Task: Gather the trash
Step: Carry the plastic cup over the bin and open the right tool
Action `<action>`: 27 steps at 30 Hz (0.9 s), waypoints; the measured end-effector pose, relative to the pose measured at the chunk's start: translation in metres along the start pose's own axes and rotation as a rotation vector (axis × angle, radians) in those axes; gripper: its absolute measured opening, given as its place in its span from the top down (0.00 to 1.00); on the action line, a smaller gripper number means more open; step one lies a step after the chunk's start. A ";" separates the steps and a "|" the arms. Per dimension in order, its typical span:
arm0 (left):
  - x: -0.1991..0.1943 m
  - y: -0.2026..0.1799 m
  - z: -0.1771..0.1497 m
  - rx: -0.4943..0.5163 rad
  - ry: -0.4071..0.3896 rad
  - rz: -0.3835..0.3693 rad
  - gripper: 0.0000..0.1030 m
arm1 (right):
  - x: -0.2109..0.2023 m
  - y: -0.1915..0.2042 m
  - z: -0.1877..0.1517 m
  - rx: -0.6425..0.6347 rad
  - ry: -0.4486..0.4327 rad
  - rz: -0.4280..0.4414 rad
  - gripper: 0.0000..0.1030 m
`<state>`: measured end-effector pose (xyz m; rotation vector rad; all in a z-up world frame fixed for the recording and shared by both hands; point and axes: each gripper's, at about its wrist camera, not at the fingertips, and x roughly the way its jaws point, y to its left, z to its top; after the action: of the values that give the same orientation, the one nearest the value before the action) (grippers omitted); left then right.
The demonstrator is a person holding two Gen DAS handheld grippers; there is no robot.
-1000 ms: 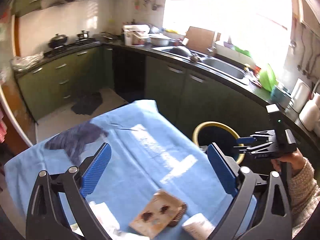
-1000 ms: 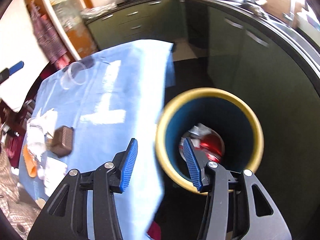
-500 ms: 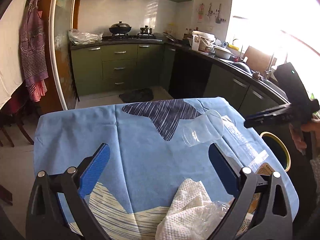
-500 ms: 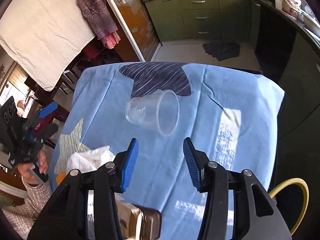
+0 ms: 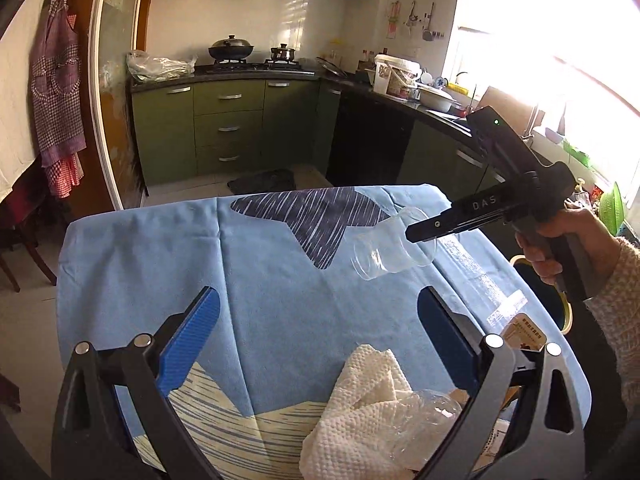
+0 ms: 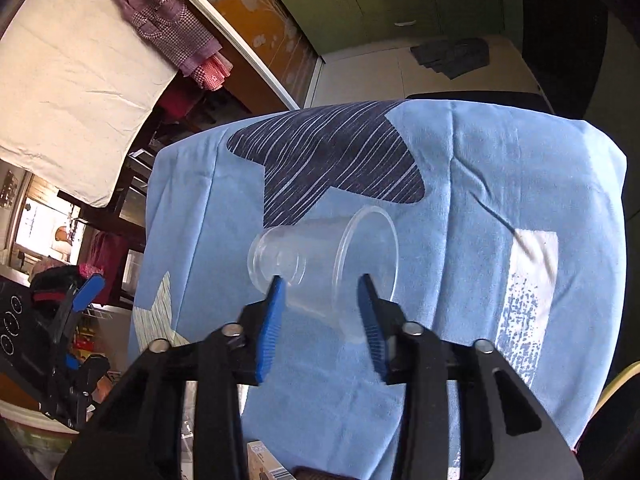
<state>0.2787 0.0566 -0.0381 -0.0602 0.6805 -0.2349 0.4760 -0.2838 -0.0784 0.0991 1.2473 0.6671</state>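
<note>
**Right gripper closes in around the fallen cup**

Half a second ago the right gripper (image 6: 322, 312) hung short of the clear plastic cup (image 6: 324, 256); now its blue pads sit on either side of the cup's body, and the left wrist view shows its black nose over the cup (image 5: 394, 246).

Largest first: the blue tablecloth (image 6: 500, 184) covers the table, its far edge dropping toward the kitchen floor and its right edge falling away beside the yellow-rimmed bin (image 5: 560, 300). Most of the cloth around the cup is bare, with open room on the left half and toward the far edge. The near right corner is crowded: a crumpled white paper towel (image 5: 360, 408), a crushed clear plastic piece (image 5: 424, 416) against it, and a small printed card (image 5: 524, 336) close to the edge.

The cup lies on its side near the dark striped patch, mouth toward the right, base toward the left, transparent and uncrushed.

Right gripper's fingers stand apart, flanking the cup; whether the pads touch it cannot be told. Left gripper (image 5: 316, 320) is spread wide above the cloth, holding nothing.
</note>
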 end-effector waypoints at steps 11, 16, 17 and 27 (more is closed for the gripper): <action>0.003 -0.004 -0.002 0.019 0.011 0.006 0.08 | -0.064 0.029 -0.031 -0.104 -0.154 -0.064 0.95; 0.001 -0.007 -0.002 0.026 0.010 0.000 0.08 | -0.128 0.015 -0.077 -0.105 -0.254 -0.199 0.95; 0.001 -0.008 -0.002 0.030 0.009 -0.003 0.08 | -0.141 0.006 -0.089 -0.091 -0.271 -0.232 0.95; 0.003 -0.024 -0.007 0.074 0.024 -0.030 0.08 | -0.196 -0.147 -0.195 0.271 -0.287 -0.566 0.95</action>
<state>0.2724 0.0321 -0.0420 0.0034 0.6950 -0.2898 0.3313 -0.5592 -0.0417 0.0582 1.0142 -0.0097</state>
